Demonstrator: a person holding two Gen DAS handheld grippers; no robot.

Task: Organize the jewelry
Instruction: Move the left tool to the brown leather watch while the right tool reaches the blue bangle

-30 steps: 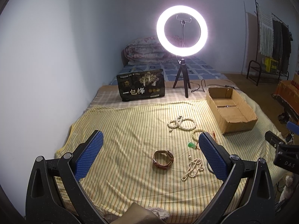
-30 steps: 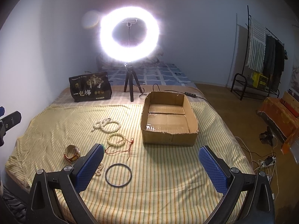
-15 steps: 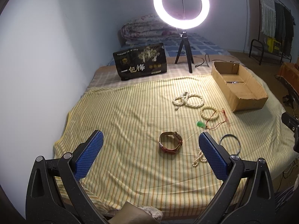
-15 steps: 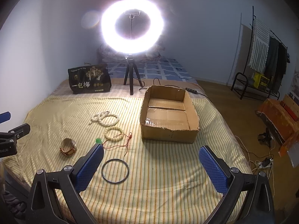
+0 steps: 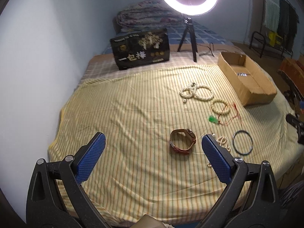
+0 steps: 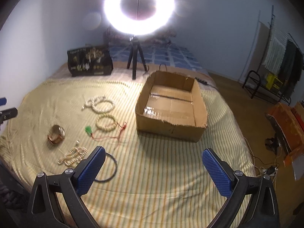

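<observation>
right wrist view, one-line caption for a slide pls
Open right gripper above a striped bedspread, empty cardboard box ahead, bead bracelets, watch and black ring to its left.

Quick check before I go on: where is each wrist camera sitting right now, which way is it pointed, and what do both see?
Left wrist: on the left claw, above the bed's near-left part, facing the watch and beads; both blue fingers show, open.
Right wrist: on the right claw, further right, facing the cardboard box; its open fingers show, one covering part of the black ring.
Shared: watch, bead strands, black ring, box, ring light, striped cloth.
</observation>
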